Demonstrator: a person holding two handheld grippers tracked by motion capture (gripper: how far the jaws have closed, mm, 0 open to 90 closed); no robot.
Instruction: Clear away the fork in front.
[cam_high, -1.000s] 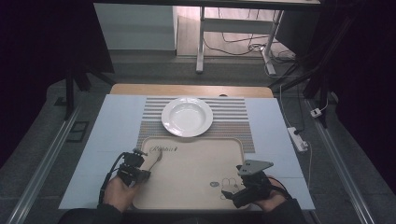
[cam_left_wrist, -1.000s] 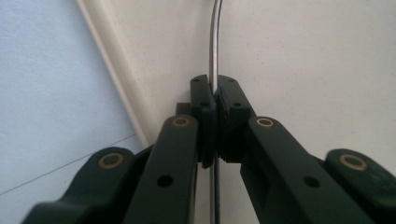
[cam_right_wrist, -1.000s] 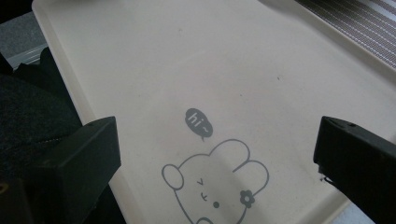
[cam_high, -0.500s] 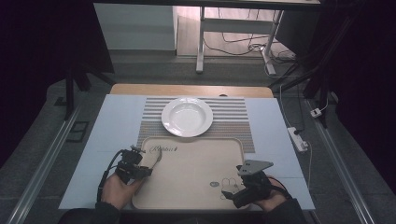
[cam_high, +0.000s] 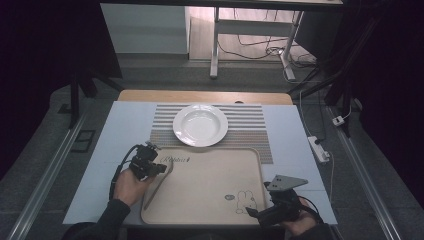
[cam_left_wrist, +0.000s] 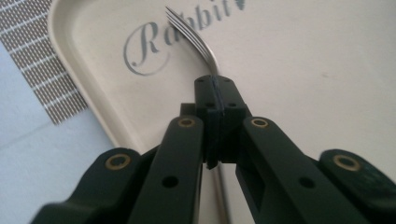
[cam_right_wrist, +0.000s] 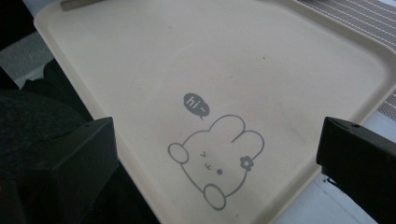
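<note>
1. At the left, the left gripper (cam_high: 156, 167) pinches a fork (cam_left_wrist: 196, 39) by its neck, jaws pressed together on the metal; the tines reach over the "Rabbit" lettering of the tray (cam_high: 210, 212).
2. Against the pictures from a second ago, this gripper has turned and drawn slightly toward the tray's left rim, and the fork's handle now slants down along that rim. I judge that the fork is being lifted or repositioned, probably on its way to a place beside the plate (cam_high: 200, 124).
3. In the middle, the plate sits empty on the striped mat (cam_high: 250, 137), well apart from the fork.
4. At the right, the right gripper (cam_high: 260, 214) rests at the tray's near right corner with jaws spread wide, holding nothing; it has hardly moved.
5. Whether the handle's end touches the tray is hard to tell. The person's hands are cut off at the bottom edge.
</note>
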